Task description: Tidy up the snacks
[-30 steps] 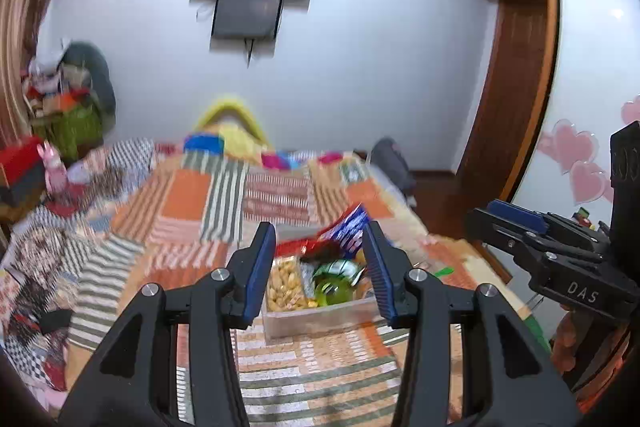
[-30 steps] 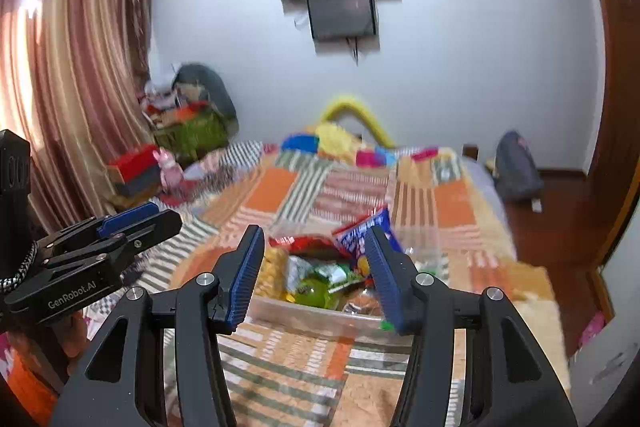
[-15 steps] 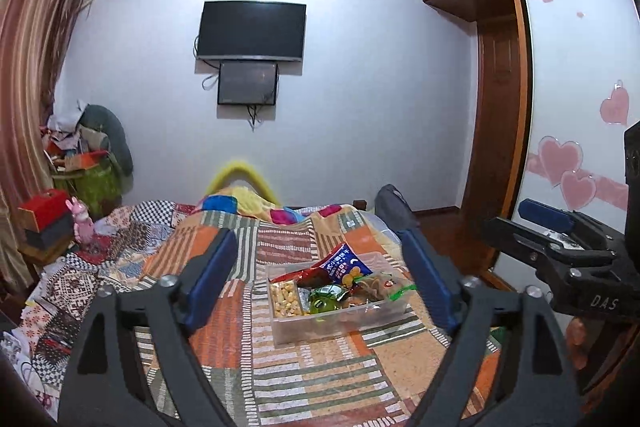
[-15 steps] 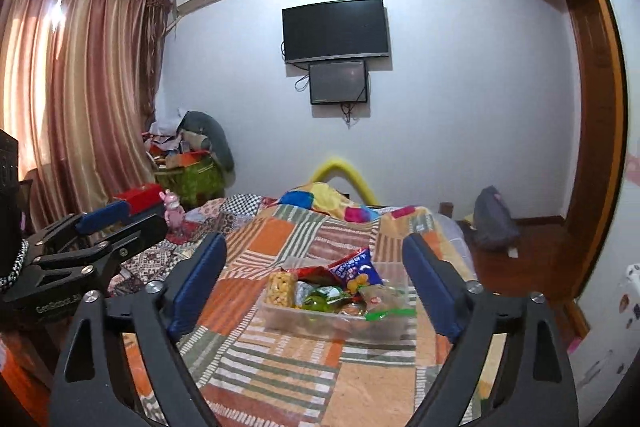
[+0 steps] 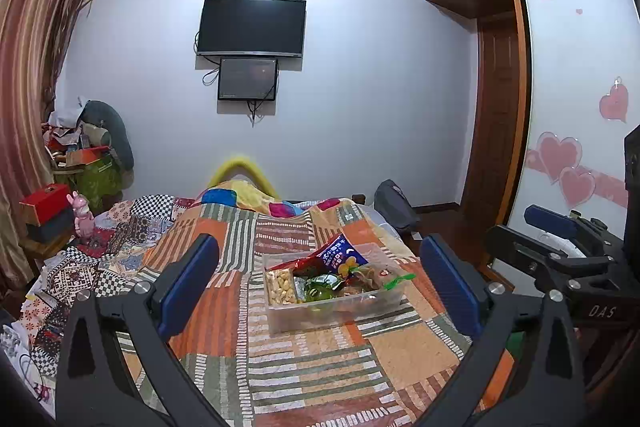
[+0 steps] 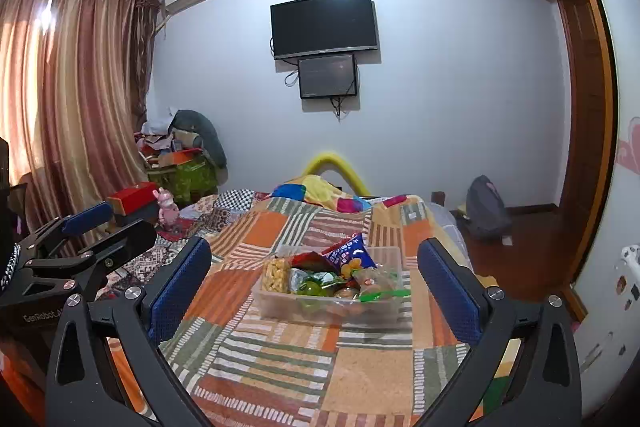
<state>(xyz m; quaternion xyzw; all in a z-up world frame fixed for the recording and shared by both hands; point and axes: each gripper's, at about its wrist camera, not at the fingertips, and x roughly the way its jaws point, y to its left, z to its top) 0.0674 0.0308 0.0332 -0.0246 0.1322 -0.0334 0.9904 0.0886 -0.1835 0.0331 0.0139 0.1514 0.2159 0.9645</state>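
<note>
Snack bin on the bed, both claws wide and empty

The clear bin (image 5: pixel 334 307) sits mid-quilt (image 5: pixel 304 379), crammed with light, crinkly packets; the blue packet (image 5: pixel 340 255) stands tallest, likely easiest to pinch by its top edge, gently, since chips crush; the left claw (image 5: pixel 320 291) and right claw (image 6: pixel 316 287) hang back, spread fully, holding nothing; open quilt surrounds the bin, though the bed's right edge is near.

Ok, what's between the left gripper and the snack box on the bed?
Only bare patchwork quilt lies between the open left gripper and the clear snack box, seen in the left wrist view.
</note>
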